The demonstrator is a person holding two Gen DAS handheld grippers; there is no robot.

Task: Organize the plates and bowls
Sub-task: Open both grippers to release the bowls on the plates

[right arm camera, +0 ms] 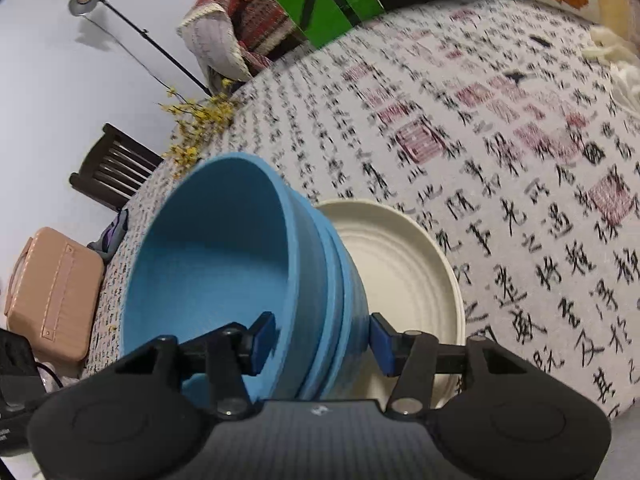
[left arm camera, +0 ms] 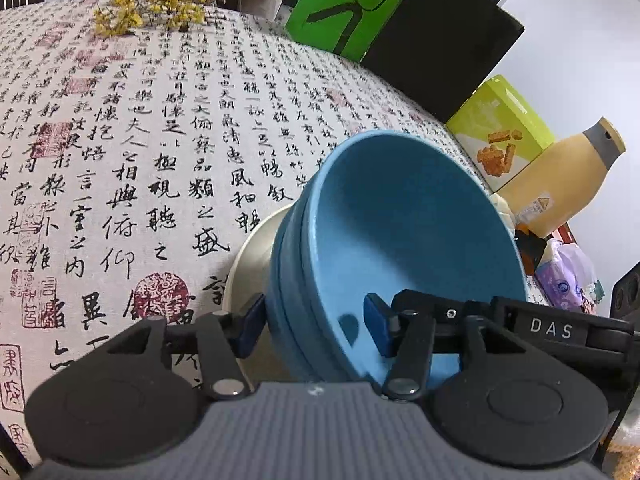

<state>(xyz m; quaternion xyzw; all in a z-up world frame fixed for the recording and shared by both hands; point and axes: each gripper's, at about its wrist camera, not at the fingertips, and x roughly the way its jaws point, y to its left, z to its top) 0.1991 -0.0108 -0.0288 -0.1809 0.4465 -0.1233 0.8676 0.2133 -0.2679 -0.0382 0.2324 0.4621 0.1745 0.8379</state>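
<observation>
A stack of nested blue bowls (left arm camera: 404,240) stands on a cream plate (left arm camera: 256,256) on the calligraphy tablecloth. My left gripper (left arm camera: 316,326) straddles the stack's near rim, one blue pad outside the wall and one inside, shut on it. In the right wrist view the same blue bowls (right arm camera: 224,256) sit at the left part of the cream plate (right arm camera: 404,264). My right gripper (right arm camera: 322,344) straddles the opposite wall, one pad inside the bowl and one outside over the plate, shut on it.
The tablecloth (left arm camera: 140,140) covers the round table. Yellow dried flowers (left arm camera: 152,4) lie at the far edge. A green box (left arm camera: 352,4), a snack box (left arm camera: 500,132) and a yellow bottle (left arm camera: 568,180) stand at the right. A pink case (right arm camera: 52,296) and chair (right arm camera: 112,168) are beyond the table.
</observation>
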